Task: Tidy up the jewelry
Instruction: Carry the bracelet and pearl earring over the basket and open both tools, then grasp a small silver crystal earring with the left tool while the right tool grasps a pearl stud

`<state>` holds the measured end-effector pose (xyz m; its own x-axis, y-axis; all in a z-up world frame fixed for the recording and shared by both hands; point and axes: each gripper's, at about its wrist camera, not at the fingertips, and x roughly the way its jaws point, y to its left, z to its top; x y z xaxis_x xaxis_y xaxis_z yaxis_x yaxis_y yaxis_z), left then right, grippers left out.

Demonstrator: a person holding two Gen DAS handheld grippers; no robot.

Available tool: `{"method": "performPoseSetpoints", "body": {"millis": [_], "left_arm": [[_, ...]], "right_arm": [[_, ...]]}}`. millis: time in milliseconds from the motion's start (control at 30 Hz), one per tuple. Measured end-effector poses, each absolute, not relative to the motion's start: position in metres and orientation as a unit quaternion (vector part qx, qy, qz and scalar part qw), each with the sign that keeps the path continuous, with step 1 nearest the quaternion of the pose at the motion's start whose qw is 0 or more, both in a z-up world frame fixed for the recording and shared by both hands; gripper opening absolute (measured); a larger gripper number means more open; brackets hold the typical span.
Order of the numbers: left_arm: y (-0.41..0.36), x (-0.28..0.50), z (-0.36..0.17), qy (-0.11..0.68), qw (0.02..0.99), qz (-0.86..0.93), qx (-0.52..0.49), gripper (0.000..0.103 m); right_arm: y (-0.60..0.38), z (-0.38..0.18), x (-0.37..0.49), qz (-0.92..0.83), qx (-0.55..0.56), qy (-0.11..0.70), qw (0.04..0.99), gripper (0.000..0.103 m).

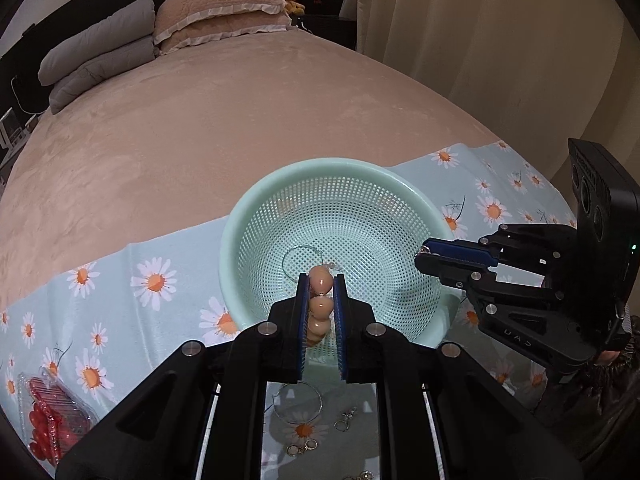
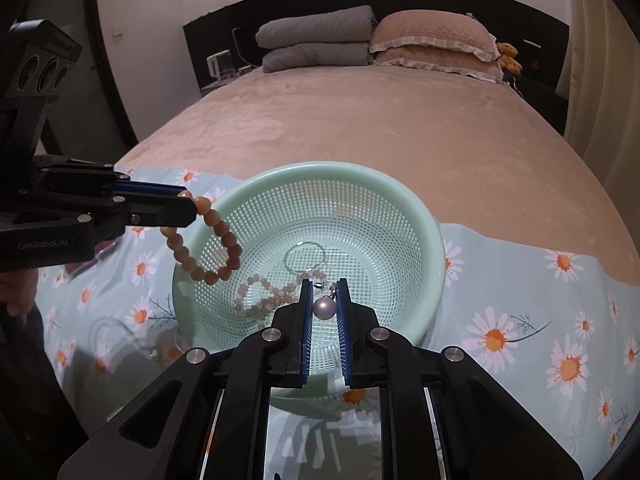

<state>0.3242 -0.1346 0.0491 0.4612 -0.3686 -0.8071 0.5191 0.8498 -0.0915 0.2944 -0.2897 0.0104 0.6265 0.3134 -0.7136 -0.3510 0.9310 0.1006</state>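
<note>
Both tongs are carrying jewelry over the basket (image 2: 434, 264) on the bed.
Left tongs (image 1: 322, 280) are pinching a bead bracelet (image 2: 216, 246), right tongs (image 2: 323, 286) a pearl earring (image 2: 324, 307); another bracelet (image 2: 260, 294) is lying inside already, while rings (image 1: 298, 402) are waiting outside.

Black linkage (image 2: 120, 204), blue-padded fingers (image 1: 303, 320)

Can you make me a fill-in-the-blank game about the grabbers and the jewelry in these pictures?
1. The left gripper holds a bracelet of orange ____.
2. The right gripper pinches a round ____ earring.
3. Both grippers are above a pale green ____ full of small holes.
4. The cloth under it is printed with ____.

Missing words: beads; pearl; basket; daisies
</note>
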Motion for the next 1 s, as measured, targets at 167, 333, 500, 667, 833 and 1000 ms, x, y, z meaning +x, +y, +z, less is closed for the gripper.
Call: {"method": "performPoseSetpoints", "body": {"millis": [167, 333, 500, 667, 833, 1000], "left_arm": [[-0.136, 0.337, 0.019, 0.479, 0.836, -0.255, 0.083, 0.012], [-0.136, 0.341, 0.004, 0.489, 0.833, -0.244, 0.086, 0.012], [-0.129, 0.339, 0.004, 0.484, 0.838, -0.232, 0.097, 0.023], [-0.112, 0.330, 0.022, 0.455, 0.860, -0.215, 0.087, 0.075], [-0.094, 0.323, 0.036, 0.437, 0.874, -0.200, 0.077, 0.088], [-0.079, 0.319, 0.034, 0.444, 0.874, -0.185, 0.065, 0.090]], "right_arm": [[-0.278, -0.004, 0.303, 0.185, -0.043, 0.403, 0.895, 0.011], [-0.268, -0.016, 0.308, 0.168, -0.065, 0.412, 0.893, 0.012], [-0.274, -0.016, 0.309, 0.137, -0.061, 0.410, 0.900, 0.041], [-0.284, -0.006, 0.300, 0.116, -0.059, 0.381, 0.915, 0.065], [-0.297, 0.000, 0.296, 0.095, -0.047, 0.370, 0.923, 0.076], [-0.310, 0.003, 0.289, 0.074, -0.030, 0.370, 0.926, 0.084]]}}
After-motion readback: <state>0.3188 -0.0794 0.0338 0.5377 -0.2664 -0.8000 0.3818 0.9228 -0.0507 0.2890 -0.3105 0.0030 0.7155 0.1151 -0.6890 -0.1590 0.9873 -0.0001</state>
